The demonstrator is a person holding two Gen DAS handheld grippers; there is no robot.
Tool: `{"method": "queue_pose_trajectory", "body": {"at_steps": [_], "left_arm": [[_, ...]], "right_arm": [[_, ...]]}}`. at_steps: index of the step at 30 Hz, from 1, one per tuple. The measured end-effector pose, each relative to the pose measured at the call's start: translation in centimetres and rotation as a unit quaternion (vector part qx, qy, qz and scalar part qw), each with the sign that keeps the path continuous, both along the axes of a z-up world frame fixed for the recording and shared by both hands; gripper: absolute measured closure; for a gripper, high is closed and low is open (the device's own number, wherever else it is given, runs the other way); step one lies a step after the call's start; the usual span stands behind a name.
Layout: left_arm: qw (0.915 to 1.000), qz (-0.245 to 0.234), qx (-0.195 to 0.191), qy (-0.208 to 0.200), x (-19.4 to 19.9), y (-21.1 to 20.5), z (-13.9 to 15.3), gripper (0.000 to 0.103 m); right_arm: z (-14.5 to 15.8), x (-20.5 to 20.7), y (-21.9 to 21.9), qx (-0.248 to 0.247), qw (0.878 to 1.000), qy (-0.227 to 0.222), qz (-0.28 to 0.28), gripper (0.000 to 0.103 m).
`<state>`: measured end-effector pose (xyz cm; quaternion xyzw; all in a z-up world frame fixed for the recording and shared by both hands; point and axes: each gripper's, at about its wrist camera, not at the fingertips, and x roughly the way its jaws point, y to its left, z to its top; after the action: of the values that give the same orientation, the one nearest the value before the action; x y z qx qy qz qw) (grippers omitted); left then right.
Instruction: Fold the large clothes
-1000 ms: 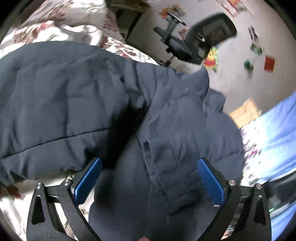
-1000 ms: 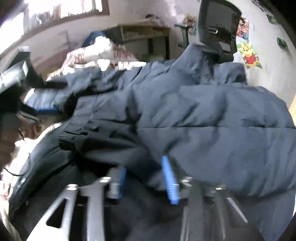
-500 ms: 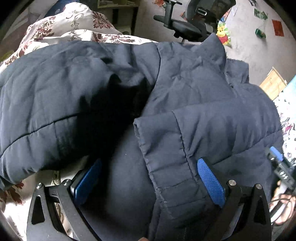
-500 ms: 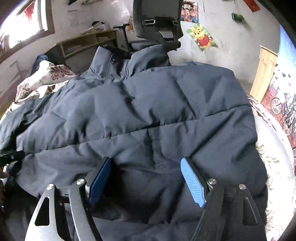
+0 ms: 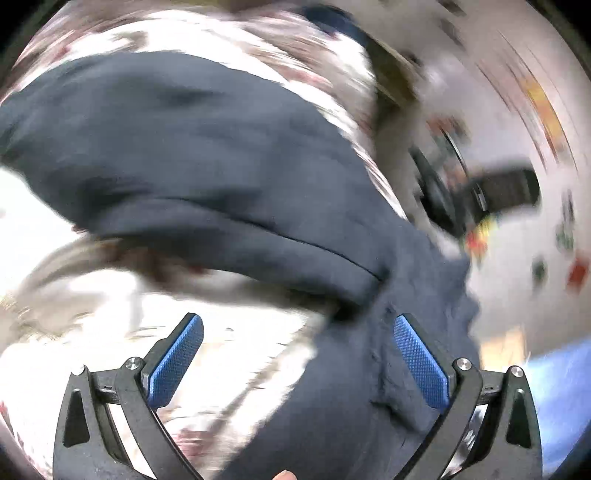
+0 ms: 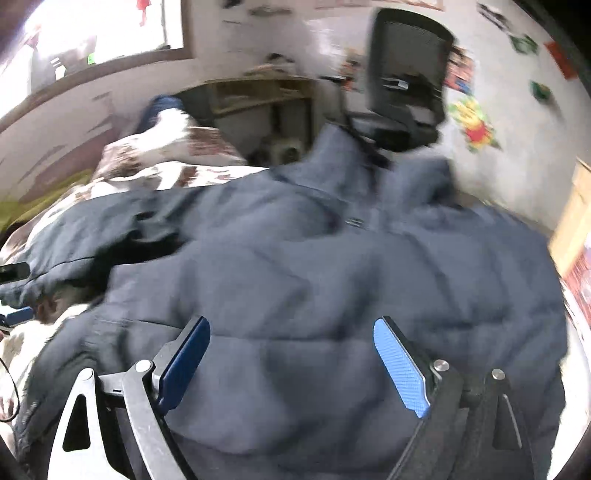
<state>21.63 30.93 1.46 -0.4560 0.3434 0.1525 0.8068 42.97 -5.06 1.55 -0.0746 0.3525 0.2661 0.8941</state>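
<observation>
Right tool (image 6: 291, 365): jaws wide and opening, blue pads (image 6: 400, 369) clear on both sides. Nothing gripped. The navy puffer jacket (image 6: 314, 295) sits under and between the fingers, but the pads don't press on it.

Left tool (image 5: 299, 362): jaws spread wide, nothing held. Its right-hand pad (image 5: 421, 365) is just beside or brushing a fold of jacket fabric; can't tell which, the frame is heavily smeared. Left-hand pad is over bare bedding. A fingertip (image 5: 284, 474) shows at the bottom edge of the left wrist view.

Jacket position: lying on the bed, on a floral bedspread (image 6: 166, 162) in white and brown-red. In the right wrist view the padded body fills the middle and lower frame, collar (image 6: 351, 166) at the far end toward the office chair (image 6: 406, 81), zipper area near the centre top. One sleeve (image 6: 92, 236) runs out to the left side of that view, lying on the bedspread. In the left wrist view that sleeve (image 5: 184, 155) crosses the upper half as a thick quilted band, joining the body (image 5: 388, 387) at lower right; bright bedspread (image 5: 110, 314) shows under it at lower left.

Further out: black mesh office chair behind the collar, wooden shelf unit (image 6: 258, 96) left of it, window (image 6: 92, 33) at upper left, white wall with coloured stickers (image 6: 476, 125) at right. The other tool's edge (image 6: 14, 273) pokes in at the far left of the right wrist view.
</observation>
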Motion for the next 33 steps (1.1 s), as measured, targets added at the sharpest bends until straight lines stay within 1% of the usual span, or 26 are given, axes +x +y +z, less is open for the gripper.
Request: {"method": "queue_pose_trajectory", "body": {"at_steps": [2, 4, 5, 7, 10, 12, 13, 14, 15, 16, 17, 18, 19, 20, 21, 23, 25, 27, 29, 31, 32, 33], "left_arm": [[0.9978, 0.065, -0.010, 0.004, -2.6, 2.9, -1.0, 0.002], [0.9944, 0.103, -0.022, 0.003, -4.1, 5.0, -1.5, 0.002], [0.9926, 0.118, -0.031, -0.001, -4.8, 6.0, -1.7, 0.002], [0.9900, 0.136, -0.037, -0.005, -5.6, 7.3, -1.7, 0.002], [0.9864, 0.157, -0.046, -0.009, -5.3, 8.8, -1.7, 0.003], [0.9827, 0.176, -0.057, -0.012, -5.4, 9.5, -1.6, 0.005], [0.9814, 0.183, -0.059, -0.011, -5.5, 9.7, -1.6, 0.016], [0.9807, 0.186, -0.060, -0.010, -4.8, 9.2, -1.8, 0.033], [0.9800, 0.190, -0.058, -0.007, -3.8, 8.5, -2.1, 0.040], [0.9786, 0.199, -0.054, 0.000, -3.3, 8.4, -2.1, 0.049], [0.9771, 0.206, -0.052, -0.002, -3.4, 8.5, -2.1, 0.056], [0.9766, 0.209, -0.051, -0.006, -3.5, 8.4, -2.2, 0.061], [0.9765, 0.211, -0.044, -0.007, -3.7, 8.3, -2.1, 0.070], [0.9772, 0.209, -0.036, -0.007, -3.9, 8.1, -1.8, 0.076], [0.9782, 0.206, -0.024, -0.009, -3.8, 7.9, -1.6, 0.080], [0.9802, 0.197, 0.012, -0.017, -3.8, 7.3, -0.5, 0.090], [0.9802, 0.184, 0.066, -0.033, -3.1, 6.6, 1.5, 0.095], [0.9785, 0.169, 0.108, -0.045, -2.9, 5.6, 3.2, 0.099], [0.9748, 0.149, 0.154, -0.063, -2.4, 4.3, 5.5, 0.100], [0.9683, 0.115, 0.202, -0.091, -1.2, 2.6, 8.3, 0.101], [0.9654, 0.102, 0.218, -0.102, -0.7, 1.9, 9.2, 0.101], [0.9590, 0.080, 0.245, -0.117, 0.1, 0.6, 10.9, 0.101]], "right_arm": [[-0.2, -0.5, 1.9, -0.018, 1.000, -0.011, 0.013, 0.012], [-0.8, -0.9, 3.4, -0.038, 0.999, -0.022, 0.023, 0.012], [-1.1, -1.1, 4.0, -0.048, 0.998, -0.026, 0.026, 0.012], [-2.1, -1.2, 5.2, -0.065, 0.997, -0.025, 0.030, 0.012], [-3.7, -1.1, 6.3, -0.081, 0.996, -0.011, 0.026, 0.012], [-4.4, -1.0, 6.3, -0.084, 0.996, -0.006, 0.015, 0.010], [-4.7, -0.9, 6.2, -0.083, 0.997, -0.004, 0.009, 0.008], [-4.7, -0.9, 6.1, -0.078, 0.997, -0.001, 0.005, 0.008], [-4.7, -0.9, 5.9, -0.075, 0.997, 0.000, 0.003, 0.008], [-4.6, -0.9, 5.9, -0.074, 0.997, 0.000, 0.004, 0.008], [-4.6, -1.0, 5.8, -0.075, 0.997, 0.000, 0.006, 0.008], [-4.5, -1.1, 5.8, -0.077, 0.997, 0.000, 0.009, 0.008], [-4.4, -1.2, 5.7, -0.078, 0.997, 0.000, 0.012, 0.008], [-4.3, -1.4, 5.6, -0.080, 0.997, -0.001, 0.015, 0.008], [-4.1, -1.5, 5.5, -0.081, 0.997, -0.001, 0.017, 0.008], [-3.9, -1.8, 5.2, -0.081, 0.997, -0.002, 0.019, 0.008], [-3.6, -2.0, 4.9, -0.080, 0.997, -0.002, 0.019, 0.008], [-3.4, -2.3, 4.4, -0.078, 0.997, -0.003, 0.017, 0.008], [-3.0, -2.6, 4.0, -0.074, 0.997, -0.005, 0.016, 0.008], [-2.4, -2.8, 3.4, -0.069, 0.998, -0.011, 0.011, 0.008], [-1.9, -2.9, 3.0, -0.064, 0.998, -0.016, 0.007, 0.008], [-1.5, -3.0, 2.6, -0.058, 0.998, -0.022, 0.004, 0.008]]}}
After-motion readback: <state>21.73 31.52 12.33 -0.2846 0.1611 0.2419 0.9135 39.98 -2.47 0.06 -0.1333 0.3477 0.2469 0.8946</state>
